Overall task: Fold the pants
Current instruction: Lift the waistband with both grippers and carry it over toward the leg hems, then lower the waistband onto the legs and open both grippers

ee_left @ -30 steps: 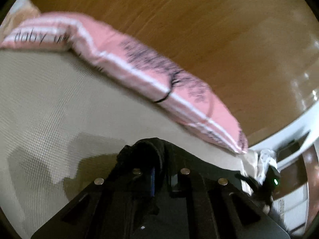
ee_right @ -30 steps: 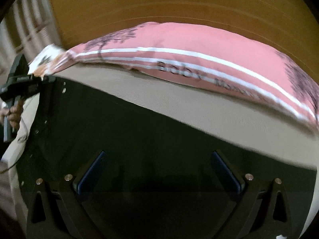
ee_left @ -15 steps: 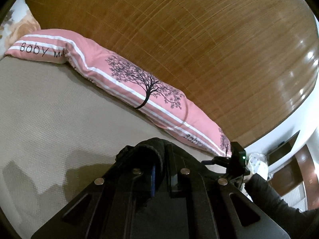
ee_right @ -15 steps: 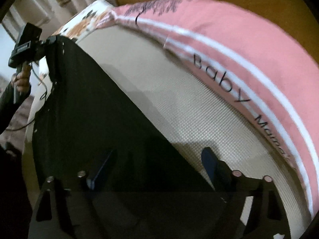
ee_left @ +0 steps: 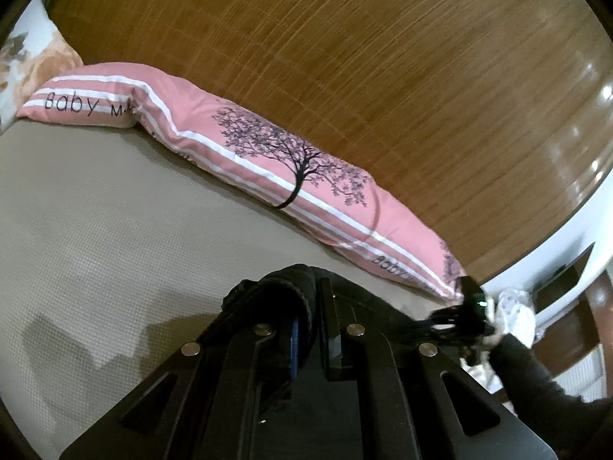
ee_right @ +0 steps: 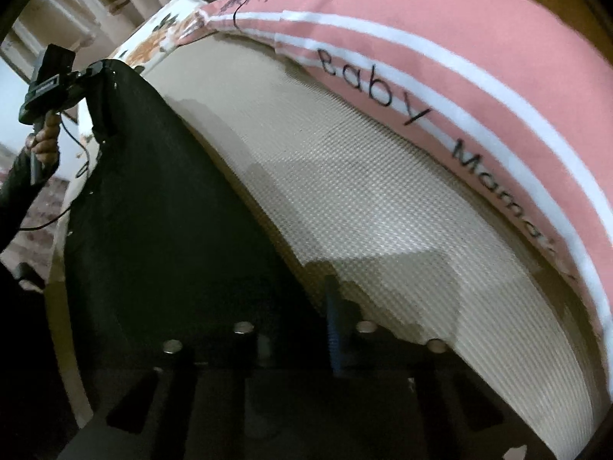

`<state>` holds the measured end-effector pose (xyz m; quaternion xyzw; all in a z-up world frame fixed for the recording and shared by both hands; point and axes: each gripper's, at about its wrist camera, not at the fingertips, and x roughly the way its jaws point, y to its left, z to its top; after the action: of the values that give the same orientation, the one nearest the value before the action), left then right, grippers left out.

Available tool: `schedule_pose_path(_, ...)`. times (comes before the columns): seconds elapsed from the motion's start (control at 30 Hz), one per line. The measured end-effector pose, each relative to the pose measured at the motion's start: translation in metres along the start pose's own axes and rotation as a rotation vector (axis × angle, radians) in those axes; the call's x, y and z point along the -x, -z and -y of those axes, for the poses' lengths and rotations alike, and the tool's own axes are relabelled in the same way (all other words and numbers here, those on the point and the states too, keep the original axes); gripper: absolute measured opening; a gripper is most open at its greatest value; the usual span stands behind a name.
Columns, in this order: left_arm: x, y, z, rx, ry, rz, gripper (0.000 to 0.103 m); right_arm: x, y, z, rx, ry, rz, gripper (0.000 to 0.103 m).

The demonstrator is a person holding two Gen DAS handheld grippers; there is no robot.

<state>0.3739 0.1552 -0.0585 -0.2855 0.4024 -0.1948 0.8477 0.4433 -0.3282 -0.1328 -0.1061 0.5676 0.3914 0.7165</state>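
Note:
The black pants (ee_right: 164,230) stretch between my two grippers over the beige bed (ee_right: 375,207). My left gripper (ee_left: 312,306) is shut on a bunched corner of the pants (ee_left: 279,287); it also shows at the far end of the cloth in the right wrist view (ee_right: 95,76). My right gripper (ee_right: 295,306) is shut on the near edge of the pants, with its blue-padded fingers (ee_right: 335,329) close together. It shows in the left wrist view (ee_left: 465,314), holding the far end.
A pink striped pillow (ee_left: 276,161) with a tree print lies along the wooden headboard (ee_left: 383,76). A floral pillow (ee_left: 27,57) is at the far left. The beige bed surface (ee_left: 95,230) spreads beside the pants.
My right gripper has gone from wide open to shut on the pants edge and swung toward the pillow. The left gripper stays shut on its corner.

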Motion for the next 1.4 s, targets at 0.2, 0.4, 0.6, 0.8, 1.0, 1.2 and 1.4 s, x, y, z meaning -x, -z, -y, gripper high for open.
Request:
schedule_pose_path(0.2, 0.01, 0.002, 0.005, -0.023, -0.006, -0.007, 0.008, 0.043, 0.015, -0.041, -0.026, 0.175, 0.086, 0.009)
schedule_pose_path(0.4, 0.051, 0.022, 0.021, -0.072, 0.022, -0.021, 0.008, 0.088, 0.046, -0.104, -0.043, 0.354, 0.142, 0.008)
schedule_pose_path(0.6, 0.096, 0.061, 0.032, -0.139, 0.005, -0.066, 0.009, 0.101, 0.096, -0.169, -0.09, 0.418, 0.157, 0.008)
schedule_pose_path(0.8, 0.121, 0.114, 0.014, -0.166, -0.044, -0.156, 0.01, 0.08, 0.147, -0.217, -0.178, 0.413, 0.14, 0.007)
schedule_pose_path(1.0, 0.12, 0.163, -0.007, -0.225, -0.145, -0.261, 0.012, 0.047, 0.187, -0.237, -0.265, 0.377, 0.111, 0.008)
schedule_pose_path(1.2, 0.108, 0.193, 0.001, -0.371, -0.274, -0.305, 0.014, 0.02, 0.196, -0.249, -0.295, 0.449, 0.07, 0.01)
schedule_pose_path(1.4, 0.11, 0.193, 0.001, -0.392, -0.381, -0.329, 0.037, 0.026, 0.201, -0.26, -0.382, 0.492, 0.118, 0.028)
